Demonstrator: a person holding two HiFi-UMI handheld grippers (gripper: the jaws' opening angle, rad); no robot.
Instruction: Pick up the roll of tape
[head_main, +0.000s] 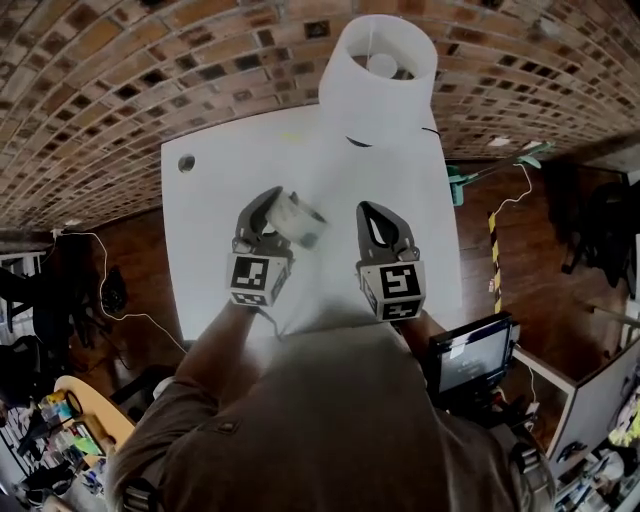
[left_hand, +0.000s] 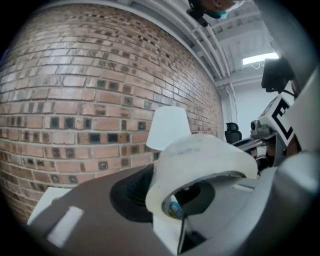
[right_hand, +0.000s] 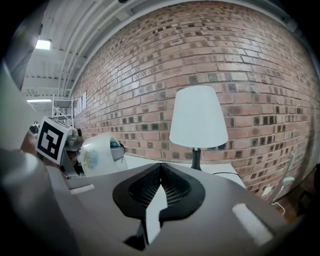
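Observation:
The roll of tape (head_main: 298, 221) is whitish and translucent, and it is held above the white table (head_main: 215, 260) in my left gripper (head_main: 281, 213), which is shut on it. In the left gripper view the roll (left_hand: 200, 162) fills the space between the jaws of that gripper (left_hand: 200, 197), its hollow core facing the camera. My right gripper (head_main: 380, 212) hovers beside it to the right, shut, with nothing in it. In the right gripper view the fingertips of the right gripper (right_hand: 160, 168) meet, and the roll (right_hand: 99, 153) shows off to the left.
A white table lamp (head_main: 378, 75) stands at the table's far edge, with its cord trailing right. A round cable hole (head_main: 186, 162) sits at the far left corner. A brick wall lies behind the table. A screen (head_main: 468, 356) stands on the floor at the right.

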